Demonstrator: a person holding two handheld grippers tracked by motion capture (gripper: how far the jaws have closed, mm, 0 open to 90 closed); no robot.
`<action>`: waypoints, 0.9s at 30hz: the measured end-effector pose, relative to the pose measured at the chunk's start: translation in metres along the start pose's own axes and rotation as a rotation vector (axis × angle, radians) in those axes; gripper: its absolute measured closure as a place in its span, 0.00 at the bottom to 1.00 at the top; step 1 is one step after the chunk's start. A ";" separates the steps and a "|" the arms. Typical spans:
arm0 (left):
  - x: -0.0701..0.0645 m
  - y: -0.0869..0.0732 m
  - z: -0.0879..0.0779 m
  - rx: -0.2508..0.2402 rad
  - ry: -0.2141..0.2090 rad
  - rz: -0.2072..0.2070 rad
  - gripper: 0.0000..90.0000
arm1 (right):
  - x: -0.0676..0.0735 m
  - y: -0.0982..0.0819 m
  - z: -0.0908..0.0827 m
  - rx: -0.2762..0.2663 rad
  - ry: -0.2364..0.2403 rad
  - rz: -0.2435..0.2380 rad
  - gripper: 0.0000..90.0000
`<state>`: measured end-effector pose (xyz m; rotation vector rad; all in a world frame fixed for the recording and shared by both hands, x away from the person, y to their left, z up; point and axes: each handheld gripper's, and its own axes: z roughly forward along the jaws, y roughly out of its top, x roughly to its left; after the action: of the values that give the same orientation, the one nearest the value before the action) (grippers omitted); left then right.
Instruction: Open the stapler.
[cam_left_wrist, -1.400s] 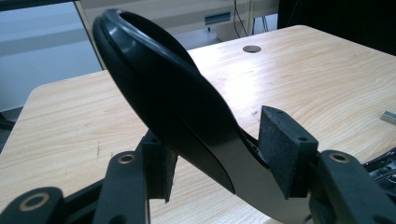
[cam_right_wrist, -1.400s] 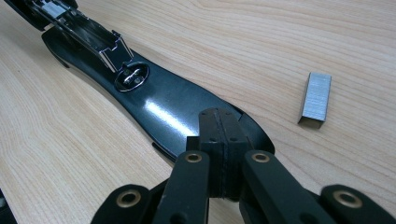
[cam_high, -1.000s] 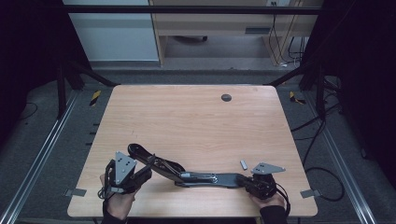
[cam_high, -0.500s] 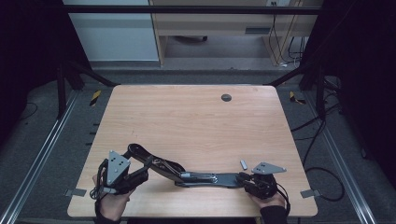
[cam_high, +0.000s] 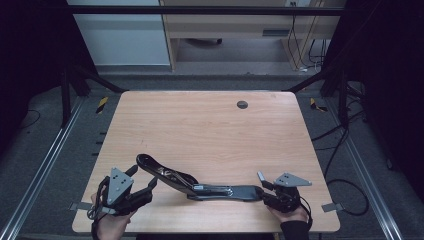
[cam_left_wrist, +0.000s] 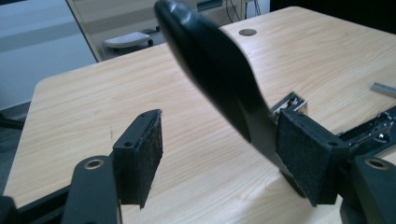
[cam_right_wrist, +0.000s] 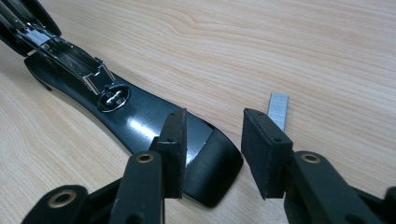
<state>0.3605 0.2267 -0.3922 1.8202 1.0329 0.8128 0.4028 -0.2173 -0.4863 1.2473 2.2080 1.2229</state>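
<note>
The right gripper (cam_right_wrist: 212, 154), at the lower right of the high view, has just been opening: its jaws stand half apart over the end of the stapler's base (cam_right_wrist: 140, 123), and the pads press on nothing. Just right of it lies a strip of staples (cam_right_wrist: 279, 108), flat on the table (cam_high: 210, 130).

The left gripper (cam_left_wrist: 219, 154), at the lower left of the high view, has also just been opening and stands wide. Its right pad (cam_left_wrist: 303, 154) lies against the raised stapler lid (cam_left_wrist: 210, 74), its left pad well clear, so it does not grip.

The stapler (cam_high: 200, 185) lies swung open along the lower edge of the table, the magazine bare. The likely step is loading the strip. The right gripper should take the strip by its long sides, level, while the lid stays up and the base does not slide.
</note>
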 end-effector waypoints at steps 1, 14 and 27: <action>0.001 -0.001 -0.001 0.003 0.001 0.000 0.35 | 0.000 0.000 0.000 0.004 -0.007 0.003 0.67; 0.019 -0.028 0.005 0.085 0.037 -0.016 0.36 | -0.007 0.005 -0.008 0.007 -0.074 -0.005 0.70; 0.032 -0.050 0.026 0.146 0.072 -0.004 0.37 | -0.019 0.014 -0.010 0.027 -0.146 0.013 0.61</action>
<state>0.3808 0.2601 -0.4444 1.9224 1.1690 0.8240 0.4150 -0.2339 -0.4715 1.3192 2.1211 1.0733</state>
